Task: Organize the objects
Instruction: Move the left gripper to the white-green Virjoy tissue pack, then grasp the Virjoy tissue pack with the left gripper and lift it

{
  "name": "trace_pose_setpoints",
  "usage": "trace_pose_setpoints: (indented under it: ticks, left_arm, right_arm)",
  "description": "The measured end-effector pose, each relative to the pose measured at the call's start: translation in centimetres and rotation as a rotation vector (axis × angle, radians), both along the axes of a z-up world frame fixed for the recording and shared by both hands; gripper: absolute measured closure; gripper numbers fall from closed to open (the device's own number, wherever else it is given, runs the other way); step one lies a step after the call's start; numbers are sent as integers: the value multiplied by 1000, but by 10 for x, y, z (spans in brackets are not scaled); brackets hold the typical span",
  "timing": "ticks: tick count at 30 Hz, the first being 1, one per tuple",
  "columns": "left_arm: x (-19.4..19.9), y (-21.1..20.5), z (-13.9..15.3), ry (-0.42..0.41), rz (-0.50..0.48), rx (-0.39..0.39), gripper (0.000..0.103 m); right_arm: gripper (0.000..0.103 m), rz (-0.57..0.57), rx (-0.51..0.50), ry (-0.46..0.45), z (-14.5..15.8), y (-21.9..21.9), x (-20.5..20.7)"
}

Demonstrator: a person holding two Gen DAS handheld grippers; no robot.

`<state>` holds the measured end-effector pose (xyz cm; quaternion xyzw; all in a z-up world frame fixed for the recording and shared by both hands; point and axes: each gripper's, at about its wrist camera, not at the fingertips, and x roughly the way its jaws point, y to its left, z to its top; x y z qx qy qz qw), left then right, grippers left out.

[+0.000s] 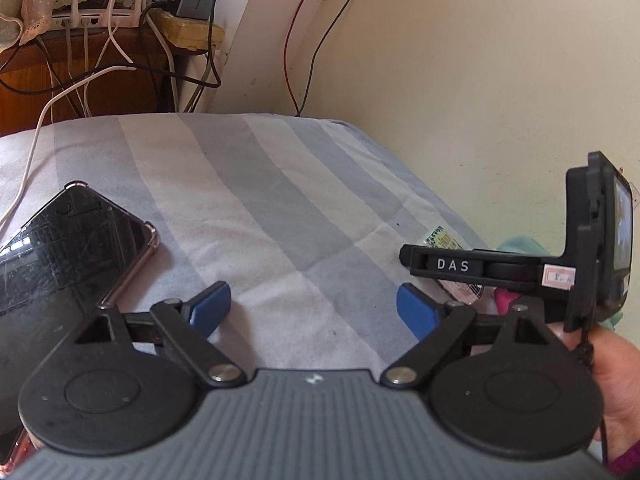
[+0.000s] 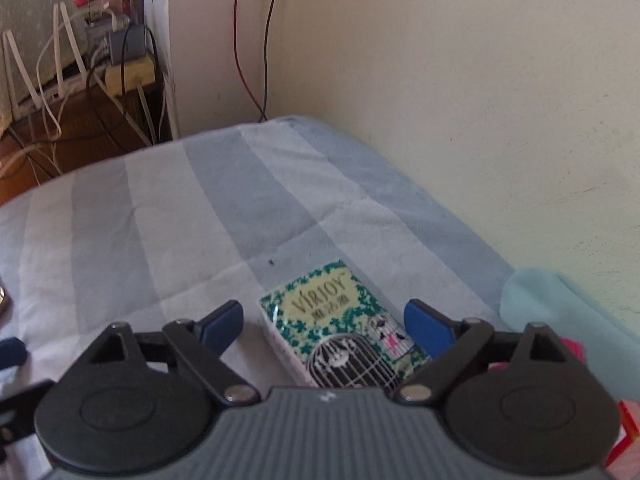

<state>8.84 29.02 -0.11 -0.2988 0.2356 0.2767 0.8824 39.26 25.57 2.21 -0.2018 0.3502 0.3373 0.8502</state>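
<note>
While tilted down over bed (image 2: 160,208), right tool (image 2: 324,326) spread astride tissue pack (image 2: 320,304); left tool (image 1: 314,306) spread, empty.

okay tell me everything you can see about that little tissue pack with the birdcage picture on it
The tissue pack is a small, flat rectangular packet in glossy plastic wrap. Its face has a cream label reading VIRJOY, ringed by green leaf print, with a black birdcage drawing below. It lies flat on the striped bedsheet, near the wall side. It sits between the open blue pads of the right gripper, closer to the right pad; contact cannot be told. Its near end is hidden behind the gripper body.
</note>
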Motion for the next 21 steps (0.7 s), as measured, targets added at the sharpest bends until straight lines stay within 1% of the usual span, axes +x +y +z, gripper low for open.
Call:
trace_pose_setpoints:
  ticks: [2, 3, 7, 8, 10, 12, 14, 15, 16, 18, 19, 21]
  left_arm:
    - [0, 0, 0, 0, 1, 2, 11]
    - [0, 0, 0, -1, 2, 3, 11]
    - [-2, 1, 0, -6, 7, 2, 11]
    - [-2, 0, 0, -4, 7, 5, 11]
    - [2, -4, 1, 21, -3, 37, 11]
    - [6, -10, 1, 43, -34, 70, 11]
    - [12, -19, 0, 66, -91, 103, 11]
    - [16, -25, 0, 81, -132, 128, 11]
    - [19, -31, 0, 91, -182, 141, 11]
    - [23, -47, 0, 103, -279, 178, 11]
    - [24, -54, 0, 102, -327, 186, 11]
    - [26, -70, -2, 95, -443, 205, 11]
  right_arm:
    - [27, -8, 33, 22, 1, -5, -2]
    - [30, -8, 29, 16, 1, -7, -8]
    - [31, 37, 26, -12, 4, -34, -48]
    - [31, 45, 28, -15, 6, -47, -62]
    - [31, 51, 30, -17, 7, -75, -90]
    - [31, 53, 11, -40, 10, -106, -122]
    - [31, 25, 11, -33, 12, -142, -150]
    - [31, -3, 30, -19, 12, -163, -164]
    - [31, -36, 27, -13, 13, -182, -178]
    - [32, -107, 13, -52, 13, -219, -209]
    - [33, -146, 23, -59, 13, -238, -224]
    - [32, -246, 48, -44, 12, -275, -250]
